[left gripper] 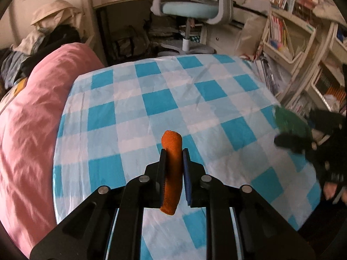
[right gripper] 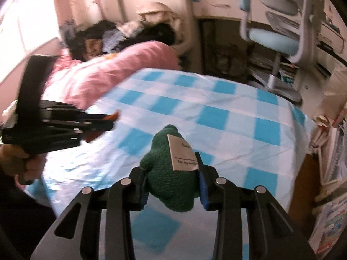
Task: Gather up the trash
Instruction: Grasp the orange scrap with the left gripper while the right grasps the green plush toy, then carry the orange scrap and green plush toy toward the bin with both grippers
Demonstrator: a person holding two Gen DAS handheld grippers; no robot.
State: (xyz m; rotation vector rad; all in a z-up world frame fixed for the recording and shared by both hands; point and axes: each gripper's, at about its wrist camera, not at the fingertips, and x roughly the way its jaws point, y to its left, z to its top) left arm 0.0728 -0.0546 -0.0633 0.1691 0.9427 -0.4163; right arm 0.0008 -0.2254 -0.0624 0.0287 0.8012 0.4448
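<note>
We hold two grippers above a table [left gripper: 151,99] covered in a blue-and-white checked cloth. Our left gripper [left gripper: 174,151] has its jaws nearly together, pinching a flat orange fuzzy strip [left gripper: 172,173] that stands on edge between the pads, clear of the cloth. Our right gripper [right gripper: 171,169] stands partly open, its pads pressing on a dark green knitted piece [right gripper: 167,173] bearing a white paper tag [right gripper: 183,156], also above the cloth. To the right, white open shelf bins [left gripper: 290,41] hold upright books and papers. A pink quilt [left gripper: 28,119] lies left; a pale blue desk chair [left gripper: 190,8] stands beyond.
</note>
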